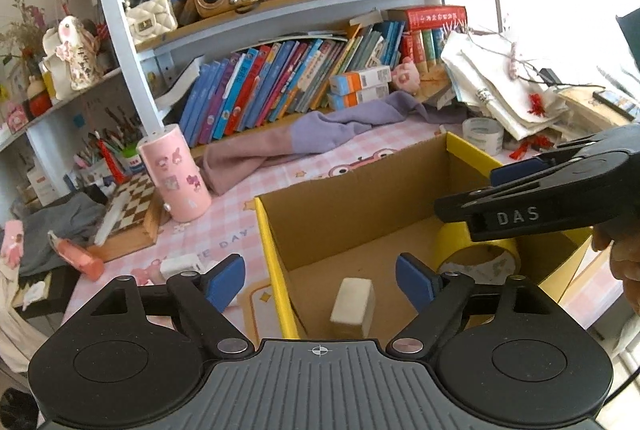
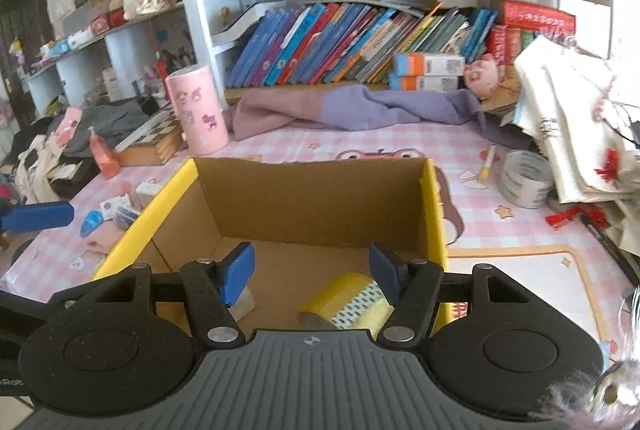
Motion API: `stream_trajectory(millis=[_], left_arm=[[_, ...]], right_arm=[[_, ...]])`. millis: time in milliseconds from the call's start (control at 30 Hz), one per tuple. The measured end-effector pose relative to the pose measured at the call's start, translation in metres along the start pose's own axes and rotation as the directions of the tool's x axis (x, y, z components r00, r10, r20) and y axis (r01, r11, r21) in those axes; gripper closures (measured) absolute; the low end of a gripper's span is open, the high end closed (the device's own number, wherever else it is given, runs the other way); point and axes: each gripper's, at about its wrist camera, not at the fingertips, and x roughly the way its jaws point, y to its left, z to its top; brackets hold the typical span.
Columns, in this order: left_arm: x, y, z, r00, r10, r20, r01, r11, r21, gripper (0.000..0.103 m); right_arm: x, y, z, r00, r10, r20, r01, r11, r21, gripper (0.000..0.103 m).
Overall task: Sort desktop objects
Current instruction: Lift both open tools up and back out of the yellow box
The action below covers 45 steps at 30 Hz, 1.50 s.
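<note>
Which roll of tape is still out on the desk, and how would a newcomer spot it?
Start at the yellow-edged cardboard box on the pink checked desk mat. Right of it, beside the heap of white cloth bags, stands the grey-white tape roll. The yellow tape roll lies inside the box.

Open right tongs [image 2: 312, 276] above cardboard box [image 2: 312, 197], yellow tape roll [image 2: 348, 300] and white block [image 2: 245, 304] inside

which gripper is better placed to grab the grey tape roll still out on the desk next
Right, probably. The grey tape roll lies outside the cardboard box on its right side, nearer the right gripper, whose jaws stand open and empty. The left gripper hangs over the box's opposite side.
</note>
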Motion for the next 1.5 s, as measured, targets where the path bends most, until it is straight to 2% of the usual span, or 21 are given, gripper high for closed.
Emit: stream_trajectory(millis=[300, 567, 767, 1133, 1500], left_arm=[[-0.019, 0.012, -0.006, 0.994, -0.062, 0.087, 0.064, 0.998, -0.022, 0.016], [-0.047, 0.035, -0.020, 0.982, -0.114, 0.152, 0.118, 0.993, -0.022, 0.013], [-0.067, 0.055, -0.036, 0.974, -0.139, 0.180, 0.143, 0.990, -0.008, 0.013], [-0.104, 0.100, -0.077, 0.973, -0.180, 0.142, 0.184, 0.983, -0.015, 0.012], [-0.122, 0.127, -0.120, 0.972, -0.223, 0.078, 0.224, 0.975, 0.003, 0.012]], right_arm=[[-0.036, 0.008, -0.008, 0.990, -0.119, 0.070, 0.118, 0.993, 0.013, 0.039], [-0.071, 0.037, -0.020, 0.960, -0.231, 0.157, 0.223, 0.972, 0.071, 0.036], [-0.086, 0.066, -0.037, 0.943, -0.285, 0.173, 0.269, 0.957, 0.111, 0.036], [-0.105, 0.136, -0.073, 0.934, -0.329, 0.136, 0.307, 0.938, 0.160, 0.034], [-0.117, 0.192, -0.114, 0.928, -0.368, 0.056, 0.351, 0.916, 0.192, 0.034]])
